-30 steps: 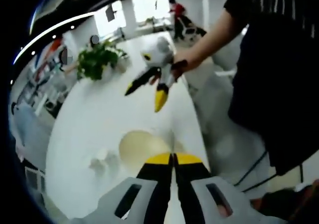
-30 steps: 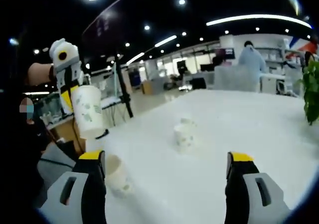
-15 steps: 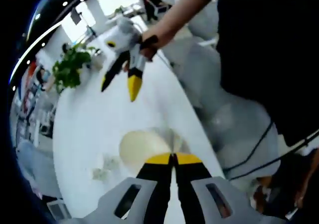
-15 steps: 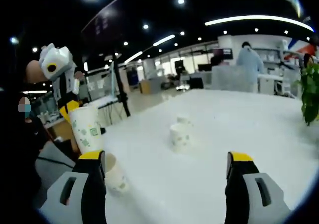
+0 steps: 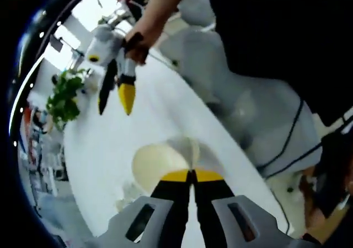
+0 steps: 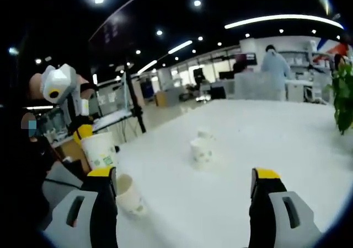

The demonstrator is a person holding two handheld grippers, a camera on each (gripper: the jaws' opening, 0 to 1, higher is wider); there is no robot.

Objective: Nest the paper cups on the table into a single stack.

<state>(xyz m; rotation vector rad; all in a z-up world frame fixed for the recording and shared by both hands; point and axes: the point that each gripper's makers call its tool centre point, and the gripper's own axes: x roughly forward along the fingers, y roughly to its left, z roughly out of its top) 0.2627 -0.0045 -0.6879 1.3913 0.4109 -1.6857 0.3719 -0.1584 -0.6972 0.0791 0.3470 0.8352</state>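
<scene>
My left gripper [image 5: 191, 174] is shut on the rim of a white paper cup [image 5: 159, 163] with a green print, its open mouth facing the camera. In the right gripper view that held cup [image 6: 100, 151] hangs just above another paper cup [image 6: 130, 193] standing near the edge of the white table [image 6: 287, 149]; the left gripper [image 6: 83, 132] grips it from above. Two more cups [image 6: 202, 151] stand close together mid-table. My right gripper [image 6: 182, 176] is open with nothing between its jaws, and it also shows in the left gripper view as the right gripper [image 5: 115, 100], carried by a hand.
A green potted plant [image 6: 345, 93] stands at the table's far side, also seen as the plant [image 5: 63, 96]. The person's dark clothes [image 5: 287, 33] and a pale chair [image 5: 242, 99] are beside the table edge. Someone stands far back in the room [image 6: 274, 63].
The left gripper has carried its cup downwards, closer to the cup by the table edge. The left gripper view has rolled with the hand. The right gripper stays open and almost still.
</scene>
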